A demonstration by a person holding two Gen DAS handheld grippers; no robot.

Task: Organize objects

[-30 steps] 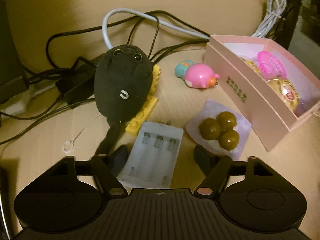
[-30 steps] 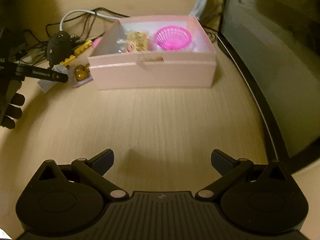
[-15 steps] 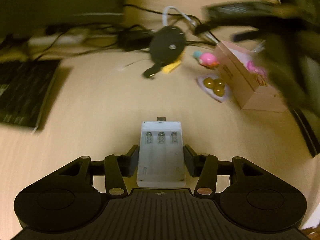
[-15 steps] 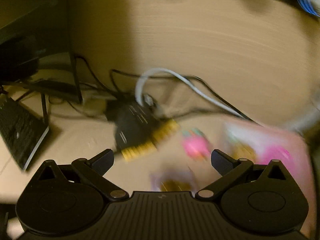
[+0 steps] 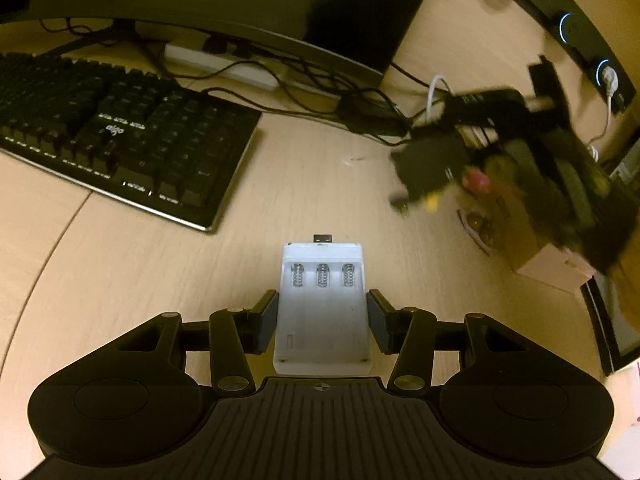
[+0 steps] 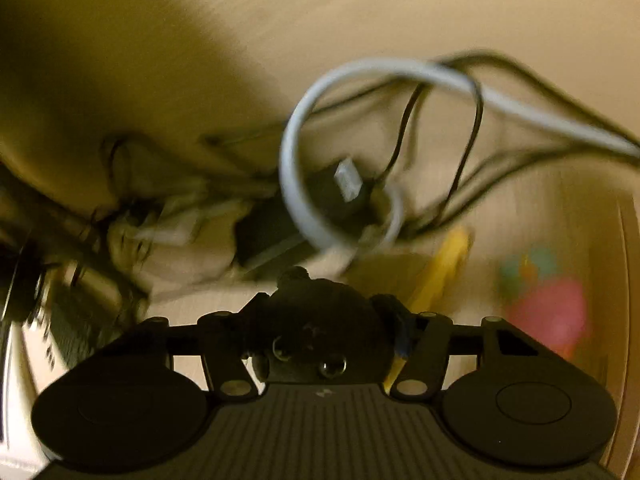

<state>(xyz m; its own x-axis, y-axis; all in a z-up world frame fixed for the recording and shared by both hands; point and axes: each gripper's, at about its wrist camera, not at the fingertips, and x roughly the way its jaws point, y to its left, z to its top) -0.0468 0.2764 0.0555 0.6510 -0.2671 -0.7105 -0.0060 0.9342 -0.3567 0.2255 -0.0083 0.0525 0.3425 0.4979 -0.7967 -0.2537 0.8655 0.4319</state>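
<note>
Lifted clear of the clutter, the battery charger (image 5: 322,304) now rides clamped in the left gripper (image 5: 322,312).
Right gripper (image 6: 320,320) is closing around the black plush toy (image 6: 316,332) between its jaws.

The left wrist camera is looking down across the pale wooden desk (image 5: 120,280); the right one, blurred, is hovering close, seemingly sharing the small pink round toy (image 6: 552,312) (image 5: 476,180).

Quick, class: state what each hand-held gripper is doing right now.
Left hand-held gripper: shut on the white battery charger.
Right hand-held gripper: jaws closing around the black plush toy.
</note>
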